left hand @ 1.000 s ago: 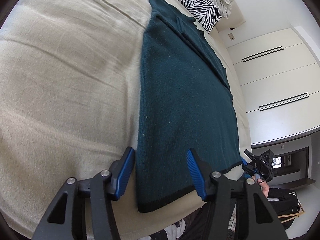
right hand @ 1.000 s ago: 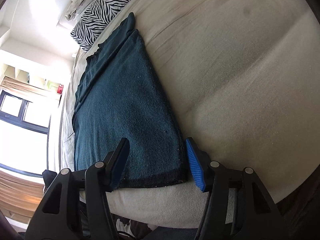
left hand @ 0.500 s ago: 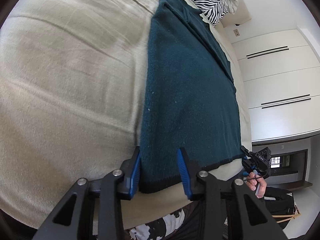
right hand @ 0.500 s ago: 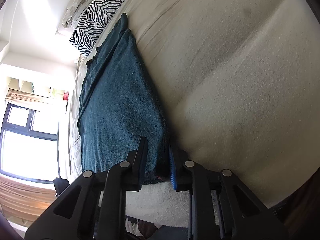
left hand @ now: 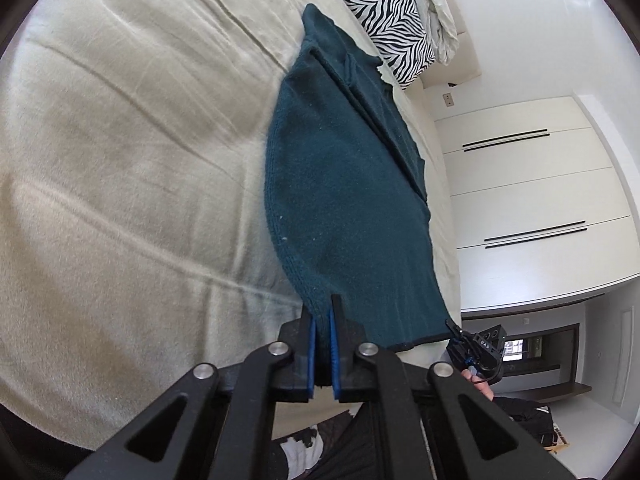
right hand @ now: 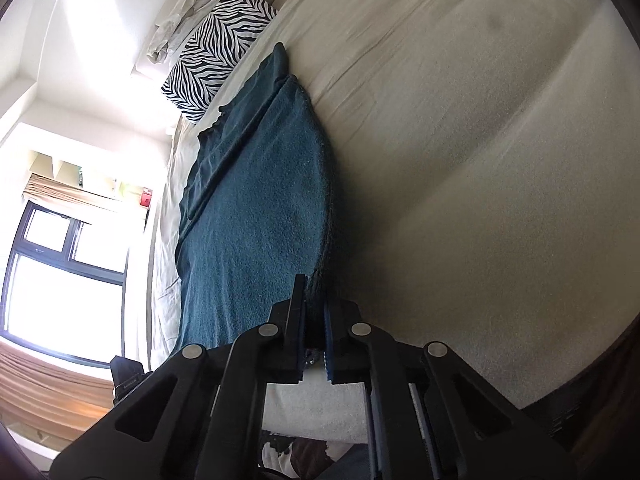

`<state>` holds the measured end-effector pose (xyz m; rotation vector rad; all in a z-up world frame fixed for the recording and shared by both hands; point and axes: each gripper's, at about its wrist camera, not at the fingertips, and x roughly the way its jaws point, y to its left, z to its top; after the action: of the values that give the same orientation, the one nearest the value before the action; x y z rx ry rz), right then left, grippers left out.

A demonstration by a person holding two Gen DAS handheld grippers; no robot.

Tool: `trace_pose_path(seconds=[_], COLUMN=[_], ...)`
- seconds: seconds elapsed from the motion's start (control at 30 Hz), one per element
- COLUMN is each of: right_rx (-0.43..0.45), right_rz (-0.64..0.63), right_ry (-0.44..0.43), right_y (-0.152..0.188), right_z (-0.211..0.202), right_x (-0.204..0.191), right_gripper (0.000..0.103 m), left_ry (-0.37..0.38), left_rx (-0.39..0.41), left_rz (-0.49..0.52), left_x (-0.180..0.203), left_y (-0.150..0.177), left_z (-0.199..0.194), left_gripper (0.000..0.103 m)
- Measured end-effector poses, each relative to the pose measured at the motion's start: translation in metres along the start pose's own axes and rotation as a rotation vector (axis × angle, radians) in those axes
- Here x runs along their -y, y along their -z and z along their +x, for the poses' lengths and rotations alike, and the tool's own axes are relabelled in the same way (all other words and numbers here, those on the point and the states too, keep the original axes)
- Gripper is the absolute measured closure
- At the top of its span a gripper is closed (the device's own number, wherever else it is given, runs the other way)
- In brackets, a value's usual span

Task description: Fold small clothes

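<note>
Both hems pinched!
My left gripper (left hand: pixel 321 320) and right gripper (right hand: pixel 316 312) fingers have just closed, clamping the teal garment's (left hand: pixel 344 200) near corners on the bed (left hand: pixel 120 160).

A bedroom in a private home was the setting. A wide bed (left hand: pixel 120 160) covered in a cream blanket filled most of both views, with a zebra-print pillow (left hand: pixel 384 12) and a rumpled pale sheet (left hand: pixel 436 8) at its head. Along one wall stood white built-in wardrobe doors (left hand: pixel 532 200) with dark slot handles, and beyond them a doorway (left hand: pixel 528 348) opened onto a dimmer room. On the opposite side, daylight poured through a black-framed window (right hand: pixel 60 276) with a tan curtain (right hand: pixel 52 384) gathered below it, and an open wall shelf (right hand: pixel 92 180) above held small household items. A dark teal garment (left hand: pixel 352 208) lay spread on the bed.
</note>
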<state>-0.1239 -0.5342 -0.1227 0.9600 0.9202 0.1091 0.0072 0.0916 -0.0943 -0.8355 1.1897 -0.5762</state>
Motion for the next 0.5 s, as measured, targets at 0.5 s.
trace_pose_path(seconds=[0.5], right_rx=[0.144], right_rz=[-0.094], right_ry=[-0.167], right_y=[-0.083], right_z=[0.008], right_x=[-0.100], right_gripper=[0.097], left_ry=[0.287], left_rx=[0.180], left_rz=[-0.053], left_x=[0.044], left_y=[-0.080], left_z=[-0.016], left_gripper=[0.097])
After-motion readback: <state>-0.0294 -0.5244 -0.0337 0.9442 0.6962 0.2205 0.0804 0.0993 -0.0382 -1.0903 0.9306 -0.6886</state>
